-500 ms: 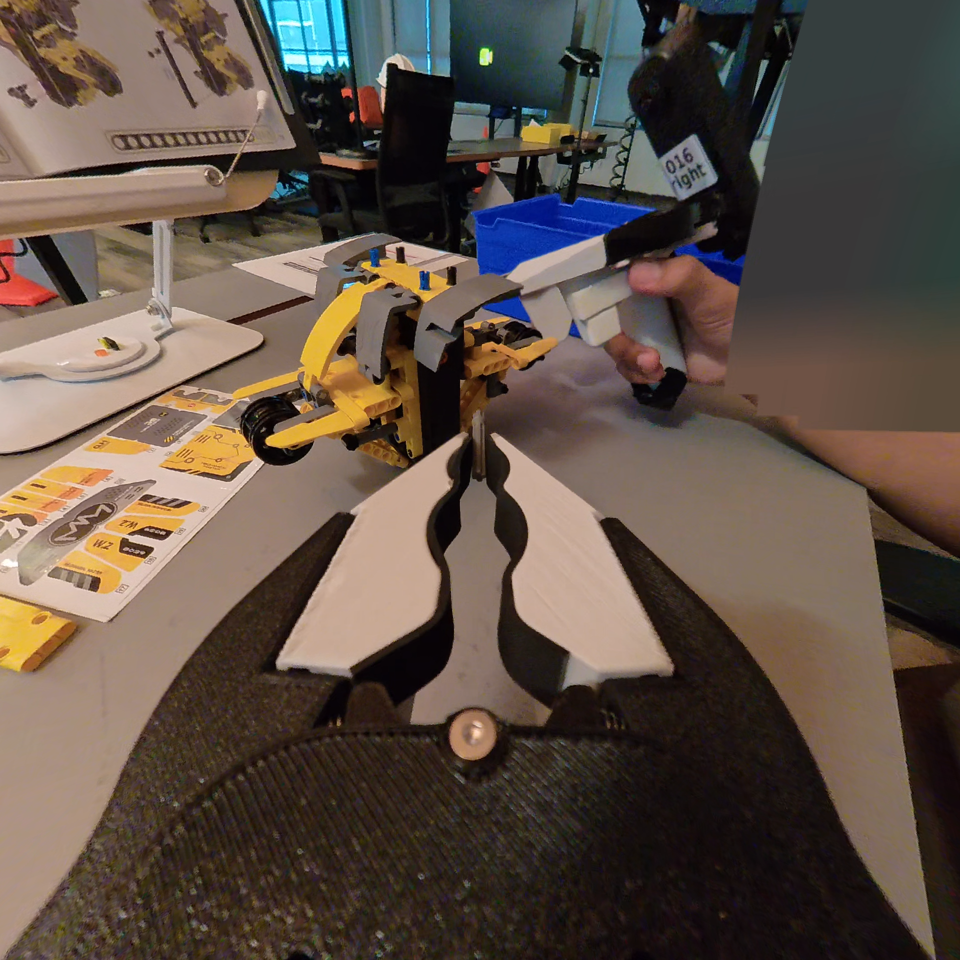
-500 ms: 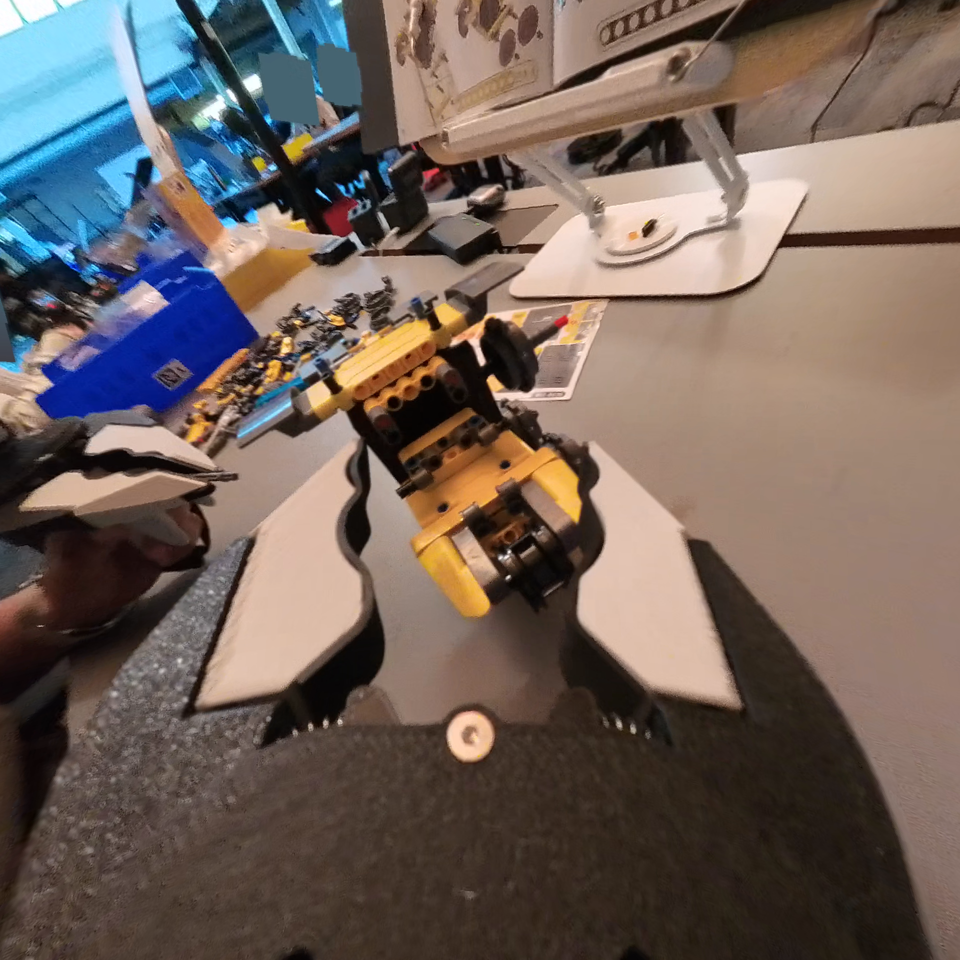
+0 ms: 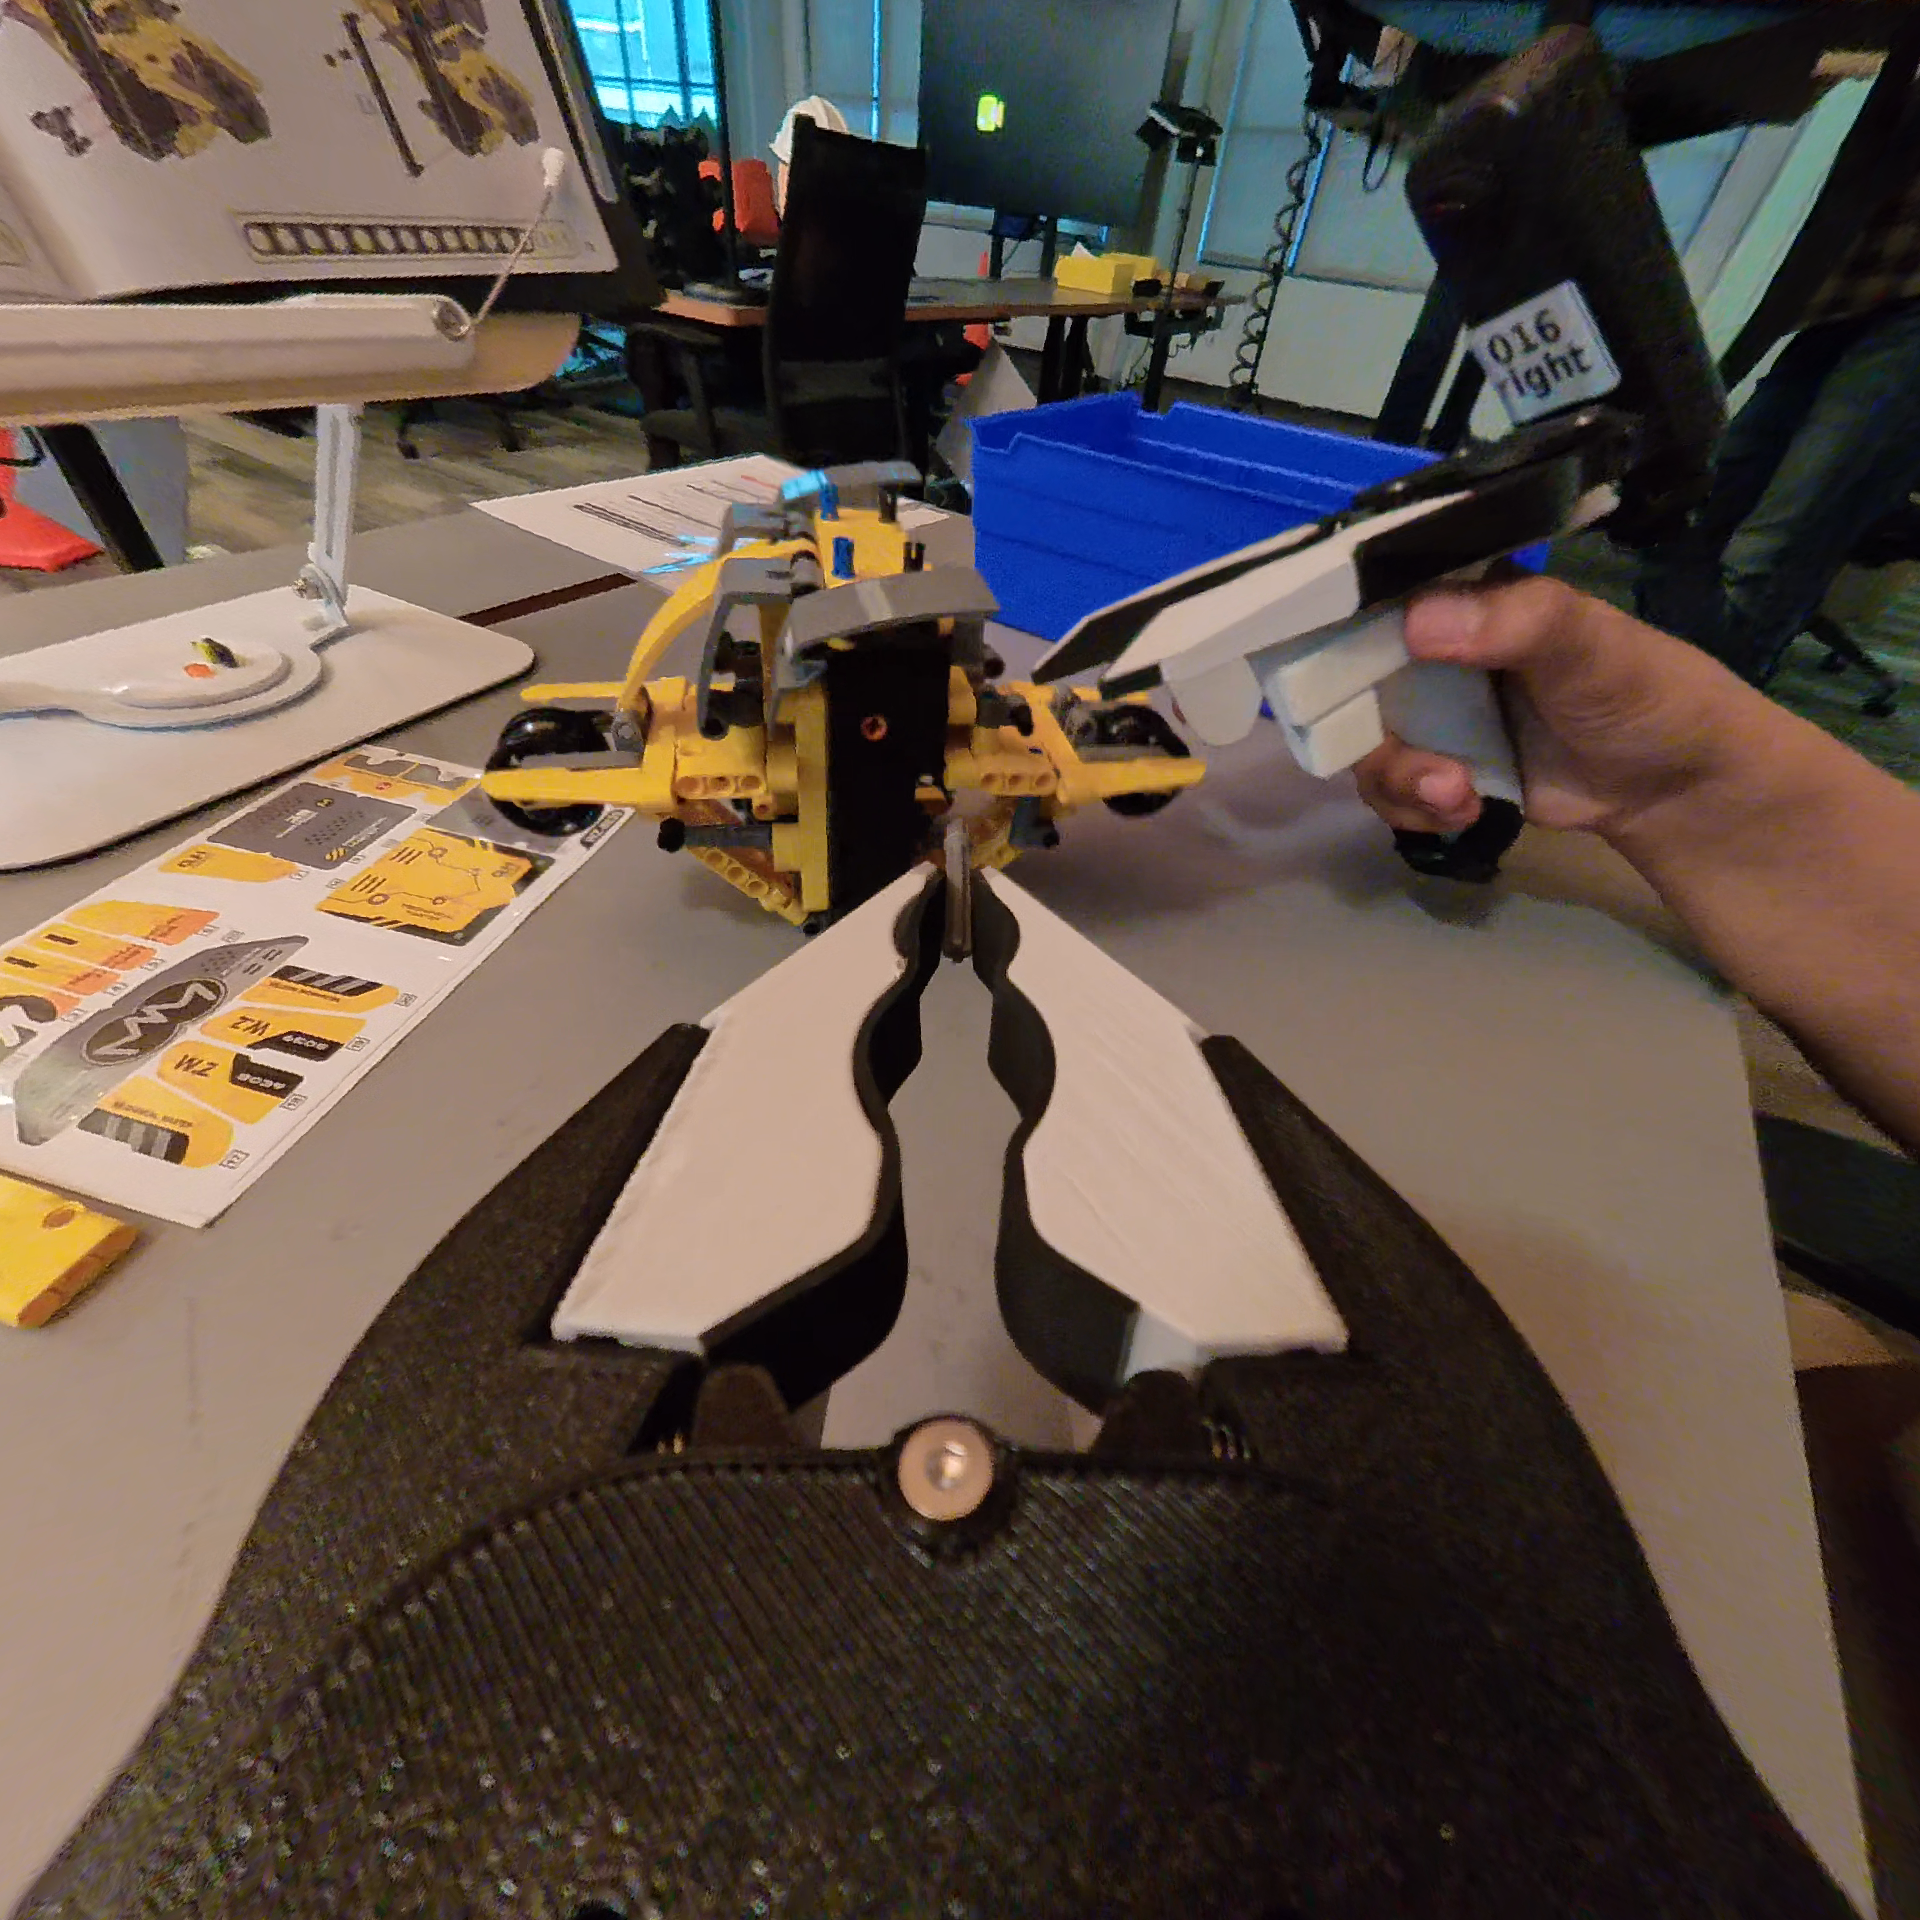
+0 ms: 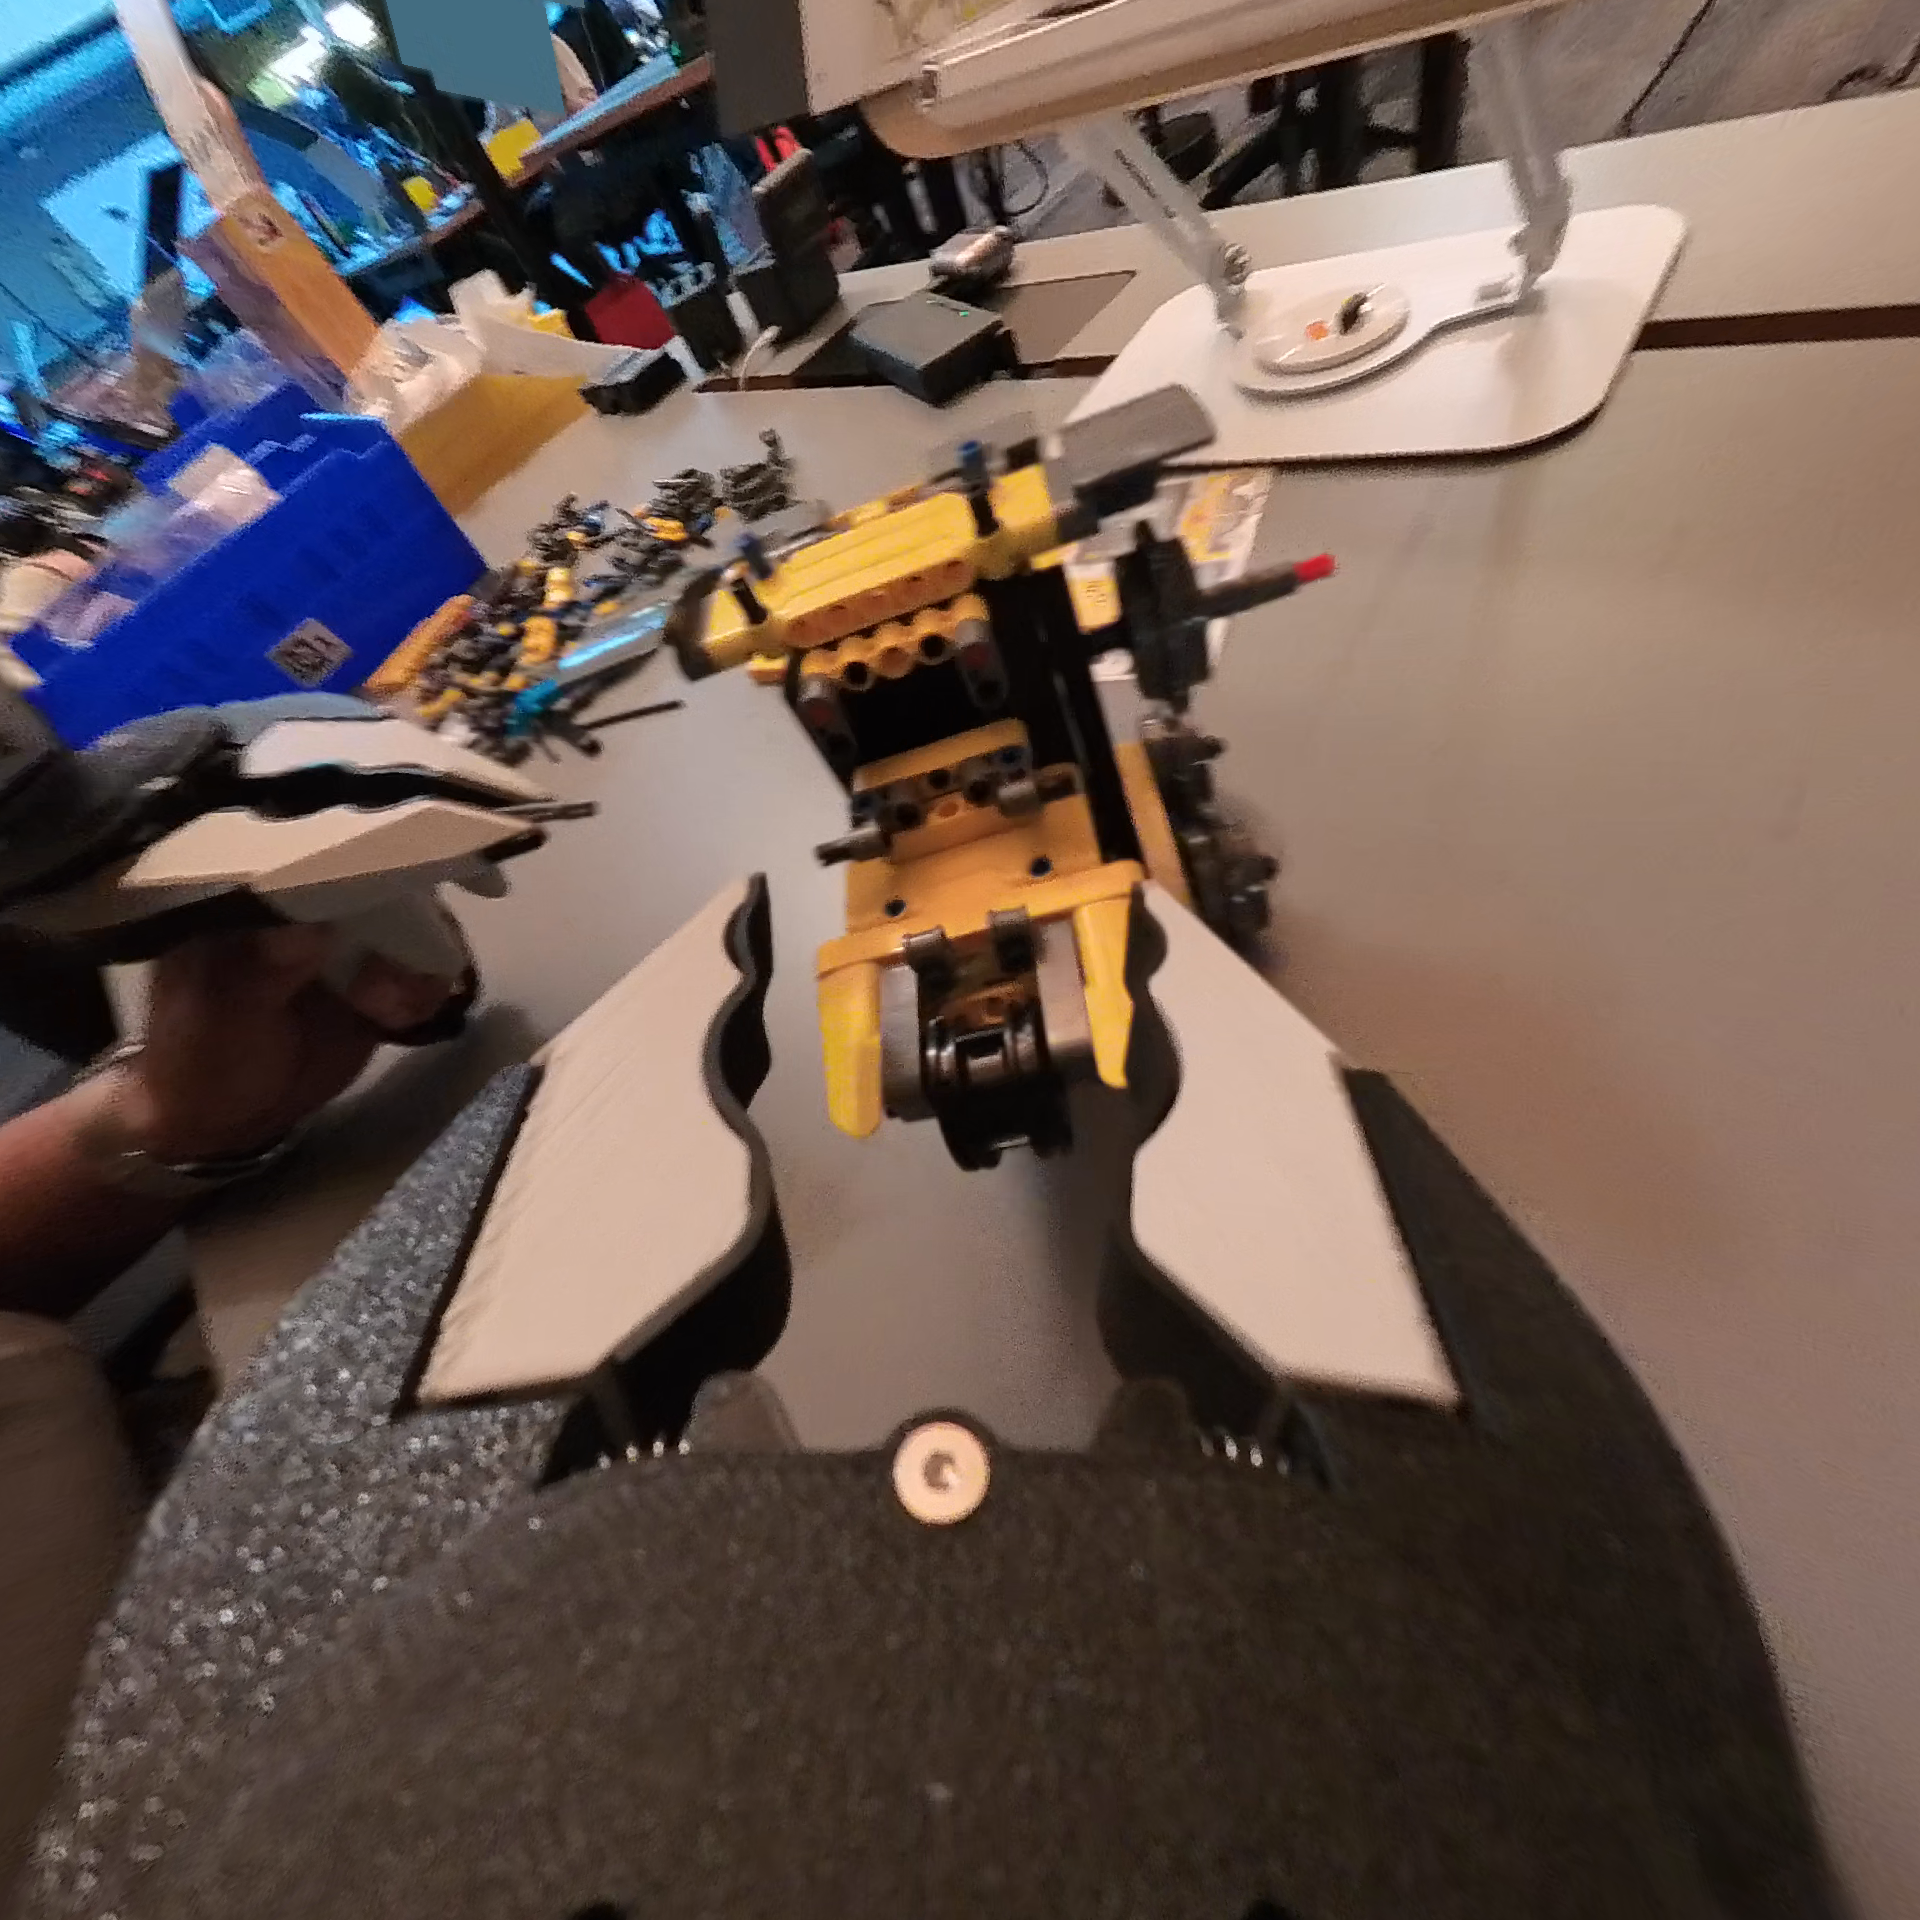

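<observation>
**Two grippers around a yellow brick model on a grey table**

The left gripper (image 3: 954,914) has its fingers drawn together on a thin grey pin (image 3: 956,894), pinched at the very tips just in front of the yellow and black brick model (image 3: 842,717). The model sits on the grey table (image 3: 1351,1039), wheels out to both sides in this view. Beside it lies a sticker sheet (image 3: 239,966), with a yellow piece (image 3: 52,1262) near the table's edge, and a white stand (image 3: 260,665) carries an open booklet. Behind is a blue bin (image 3: 1143,499).

The right wrist view adds what the left one misses: the right gripper (image 4: 951,914) stands spread wide, its fingers either side of the model's near end (image 4: 966,997); whether they touch it is unclear through the blur. A heap of loose small parts (image 4: 582,623) lies beyond, near the bin (image 4: 260,582). The left gripper (image 4: 520,821) shows at the far left, held in a hand (image 4: 260,1018).
</observation>
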The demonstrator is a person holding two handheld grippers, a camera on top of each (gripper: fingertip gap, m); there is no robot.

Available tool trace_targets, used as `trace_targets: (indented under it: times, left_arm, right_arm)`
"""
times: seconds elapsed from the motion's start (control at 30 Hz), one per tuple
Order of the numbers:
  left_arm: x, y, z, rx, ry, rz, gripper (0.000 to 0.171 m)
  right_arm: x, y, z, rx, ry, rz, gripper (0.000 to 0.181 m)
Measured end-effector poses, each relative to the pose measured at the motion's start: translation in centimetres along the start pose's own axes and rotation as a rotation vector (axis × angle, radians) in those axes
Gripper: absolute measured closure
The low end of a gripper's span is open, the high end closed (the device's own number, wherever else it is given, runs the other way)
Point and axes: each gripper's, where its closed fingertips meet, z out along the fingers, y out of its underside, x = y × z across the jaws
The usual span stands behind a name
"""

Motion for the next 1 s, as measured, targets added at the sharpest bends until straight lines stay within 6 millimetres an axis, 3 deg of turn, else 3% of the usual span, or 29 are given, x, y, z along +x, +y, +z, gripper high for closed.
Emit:
trace_targets:
  times: [0.3,0.37,0.53,0.63,0.8,1.0]
  left_arm:
    - [-1.4,-1.2,1.0,0.001,0.081,-0.118,0.169]
    - [-1.9,-1.4,1.6,-0.007,0.087,-0.117,0.169]
    - [-3.4,-1.0,3.2,-0.030,0.107,-0.111,0.169]
    - [-3.4,-0.8,4.0,-0.032,0.143,-0.095,0.169]
    - [-3.6,-0.7,4.5,-0.021,0.173,-0.054,0.169]
    - [-3.3,-0.8,4.6,-0.016,0.184,-0.021,0.169]
  right_arm:
    - [-3.3,0.8,-0.5,-0.053,-0.128,0.088,0.111]
    - [-2.7,0.3,-0.6,-0.025,-0.108,0.087,0.112]
    - [0.9,-3.7,-1.5,0.177,0.015,0.058,0.109]
    - [2.6,-4.7,-0.6,0.191,0.013,0.077,0.103]
    - [2.6,-4.4,1.9,0.132,-0.111,0.129,0.089]
    - [2.6,-4.6,2.1,0.181,-0.122,0.097,0.090]
